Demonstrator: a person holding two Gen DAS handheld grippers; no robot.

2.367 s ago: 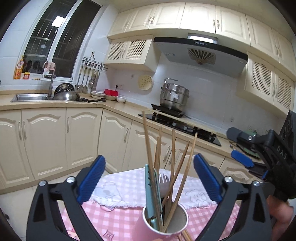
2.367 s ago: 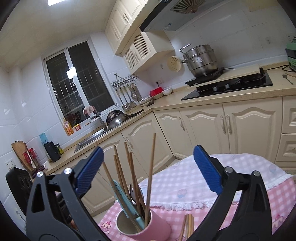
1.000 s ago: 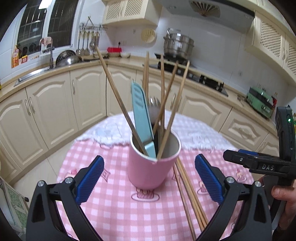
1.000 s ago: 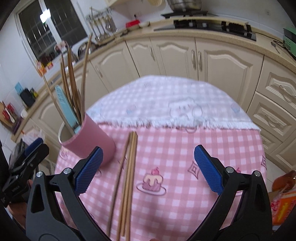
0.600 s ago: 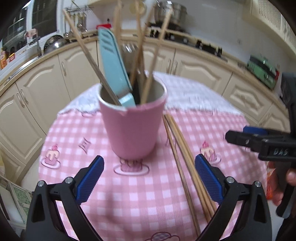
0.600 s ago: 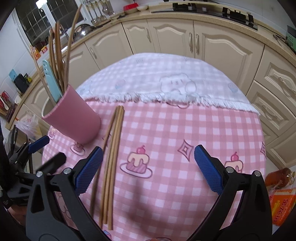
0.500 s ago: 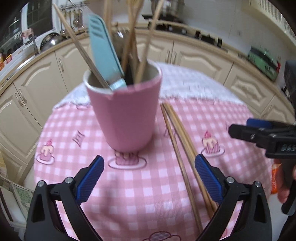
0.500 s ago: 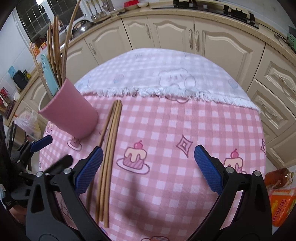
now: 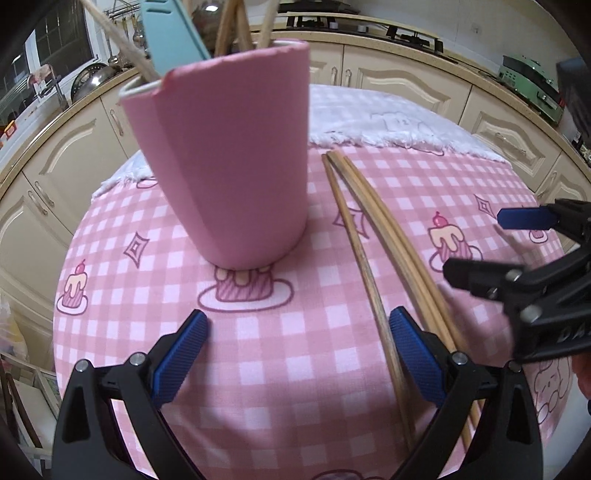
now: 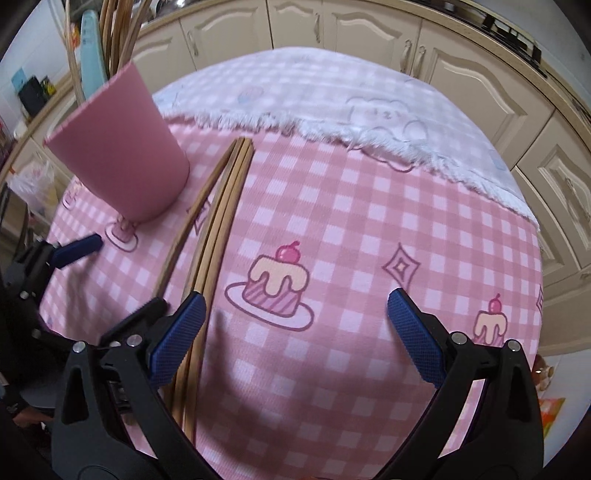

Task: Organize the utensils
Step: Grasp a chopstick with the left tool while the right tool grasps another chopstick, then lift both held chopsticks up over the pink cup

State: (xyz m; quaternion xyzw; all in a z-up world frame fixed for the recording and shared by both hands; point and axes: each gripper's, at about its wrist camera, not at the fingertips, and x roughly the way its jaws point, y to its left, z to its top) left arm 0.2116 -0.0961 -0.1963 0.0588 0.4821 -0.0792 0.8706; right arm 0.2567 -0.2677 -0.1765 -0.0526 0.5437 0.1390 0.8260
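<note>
A pink cup (image 9: 236, 158) (image 10: 122, 162) stands on the round table and holds wooden chopsticks and a light blue handle (image 9: 173, 33). To its right a bundle of loose wooden chopsticks (image 9: 373, 236) (image 10: 218, 218) lies flat on the pink checked cloth. My left gripper (image 9: 297, 325) is open and low, in front of the cup, with its right finger over the near ends of the loose chopsticks. My right gripper (image 10: 295, 304) is open above the cloth, its left finger beside the same near ends. Neither holds anything.
A white fringed cloth (image 10: 369, 122) covers the far side of the table (image 9: 110, 266). Cream kitchen cabinets (image 10: 461, 70) curve behind it. Each gripper shows in the other's view: the right gripper (image 9: 495, 247), the left gripper (image 10: 110, 280).
Both grippers have dropped lower and come closer to the table. The cup and loose chopsticks now fill more of each view, and the two grippers have closed in on each other.
</note>
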